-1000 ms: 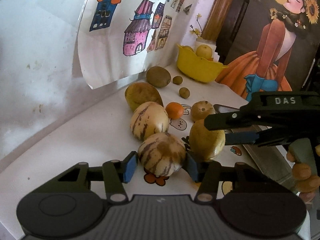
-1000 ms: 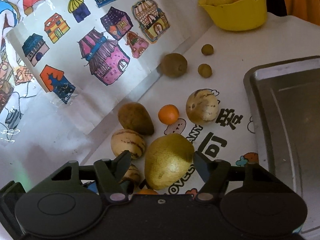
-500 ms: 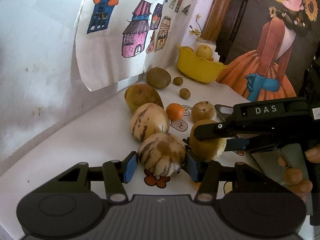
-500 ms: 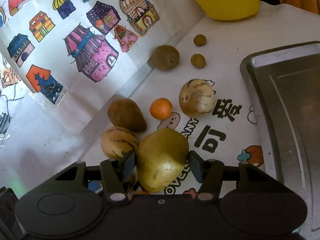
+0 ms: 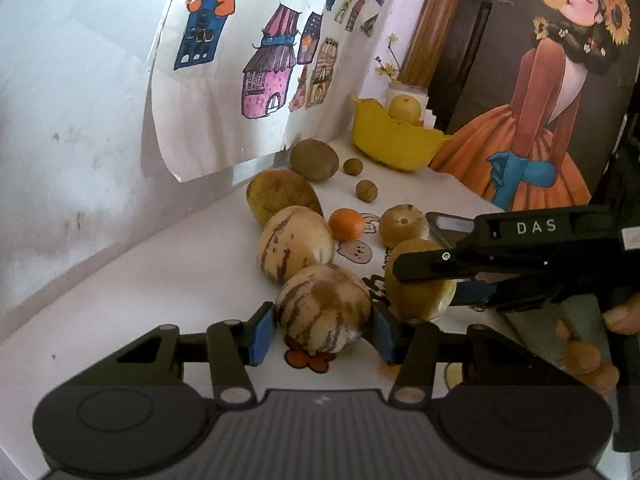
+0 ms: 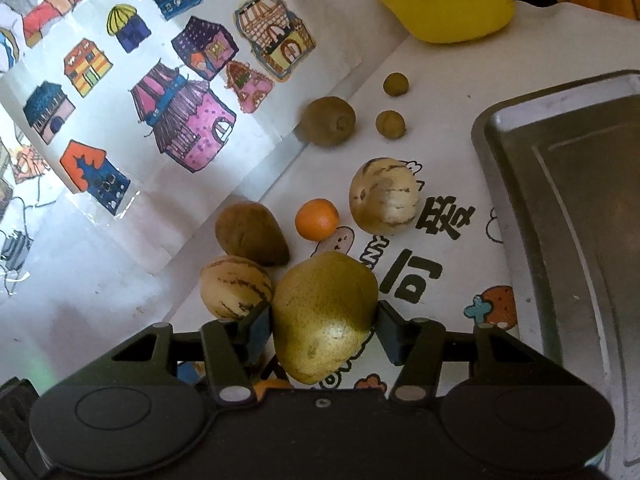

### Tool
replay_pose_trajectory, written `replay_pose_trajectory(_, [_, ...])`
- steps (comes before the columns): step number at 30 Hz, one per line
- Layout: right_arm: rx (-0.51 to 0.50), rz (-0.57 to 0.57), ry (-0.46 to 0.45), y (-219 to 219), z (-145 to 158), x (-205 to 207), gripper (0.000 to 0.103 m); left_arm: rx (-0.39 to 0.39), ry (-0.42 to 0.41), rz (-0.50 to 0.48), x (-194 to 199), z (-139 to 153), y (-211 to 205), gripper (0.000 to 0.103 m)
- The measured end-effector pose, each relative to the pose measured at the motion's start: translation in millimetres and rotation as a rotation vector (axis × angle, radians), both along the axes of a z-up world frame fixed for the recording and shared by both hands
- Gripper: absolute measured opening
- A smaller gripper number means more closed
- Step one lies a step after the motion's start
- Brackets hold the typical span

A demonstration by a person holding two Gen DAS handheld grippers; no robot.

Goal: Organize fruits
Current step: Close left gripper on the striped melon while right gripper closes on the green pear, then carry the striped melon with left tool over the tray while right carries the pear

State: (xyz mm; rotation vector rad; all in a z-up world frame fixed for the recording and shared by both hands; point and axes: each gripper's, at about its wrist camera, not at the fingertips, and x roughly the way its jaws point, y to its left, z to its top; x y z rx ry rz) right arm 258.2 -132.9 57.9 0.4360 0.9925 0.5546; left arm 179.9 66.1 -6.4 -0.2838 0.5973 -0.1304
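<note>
The metal tray [image 6: 560,220] filled the right of the frame, empty. At lower centre the right gripper [image 6: 324,320], wide a second earlier, was closing on the pear [image 6: 324,320], both pads now touching; it looked ready to lift. The left gripper [image 5: 322,326] stayed clamped on the striped melon [image 5: 322,312].

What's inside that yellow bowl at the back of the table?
In the yellow bowl one pale yellow fruit shows above the rim, with a sliver of something orange beside it. The bowl's wall hides whatever lies lower.
</note>
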Motion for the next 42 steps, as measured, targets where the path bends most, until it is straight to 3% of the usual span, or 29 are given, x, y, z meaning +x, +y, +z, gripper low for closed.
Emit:
replay_pose_trajectory(13, [0.094,-0.066,-0.069,-46.0,18.4,-10.1,0.057,-0.017,-0.059,-0.007,1.5,21.4,-10.9,0.055])
replay_pose_trajectory(21, [0.0,-0.17,-0.132,-116.5,44.9,7.4,0.057,-0.011,-0.068,-0.018,38.0,37.2,-46.9,0.055])
replay_pose_trajectory(28, [-0.094,-0.258,-0.151,-172.6,40.4,36.8,0.057,0.038,-0.108,-0.115,83.9,48.8,-100.7,0.055])
replay_pose_trajectory(42, [-0.145,-0.319,-0.121,-197.7,12.6,81.7,0.057,0.08,-0.057,-0.228,141.5,20.6,-172.4,0.055])
